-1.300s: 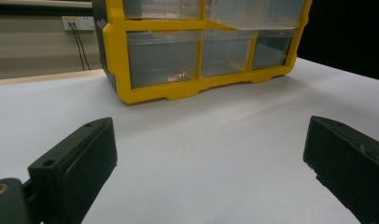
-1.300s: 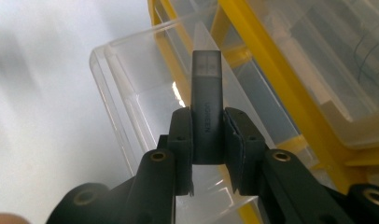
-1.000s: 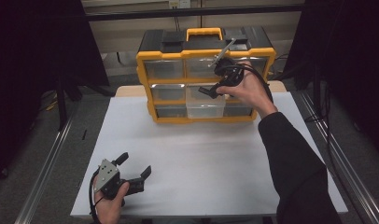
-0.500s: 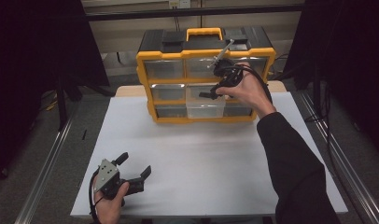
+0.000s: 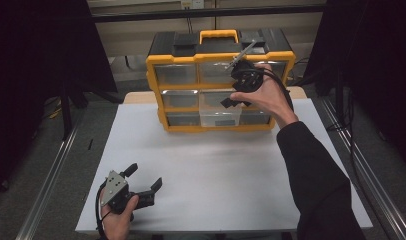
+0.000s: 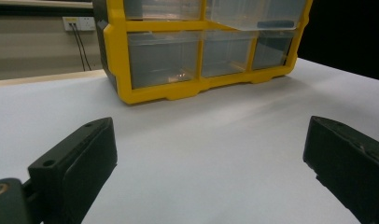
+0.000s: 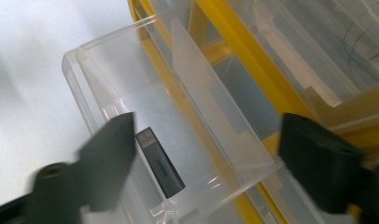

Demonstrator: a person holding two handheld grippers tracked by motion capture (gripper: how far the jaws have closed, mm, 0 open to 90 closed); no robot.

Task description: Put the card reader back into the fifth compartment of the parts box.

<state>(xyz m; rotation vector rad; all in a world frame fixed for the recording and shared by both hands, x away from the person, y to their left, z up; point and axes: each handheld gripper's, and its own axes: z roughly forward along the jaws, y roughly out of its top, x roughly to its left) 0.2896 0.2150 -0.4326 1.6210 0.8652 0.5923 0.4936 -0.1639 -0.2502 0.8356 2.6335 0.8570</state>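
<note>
A yellow organizer [image 5: 156, 90] with clear drawers stands at the back of the white table. One middle drawer [image 5: 218, 117] is pulled out. In the right gripper view a dark grey USB stick [image 7: 160, 163] lies on the floor of this drawer [image 7: 108, 65], between the two jaws. My right gripper [image 5: 233, 97] hovers just above the drawer and stands open [image 7: 208, 140] with nothing held. My left gripper [image 5: 143, 180] rests low at the table's front left, open and empty. It faces the organizer [image 6: 117, 60], its jaws wide apart [image 6: 211, 144].
The white table top [image 5: 216, 170] stretches between the organizer and the front edge. Metal rails [image 5: 51, 170] run along both sides of the table. Dark curtains stand left and right. A wall socket with cables [image 6: 78, 23] sits behind the table.
The right gripper has shifted only slightly over the pulled-out drawer. The left gripper has stayed in place.
</note>
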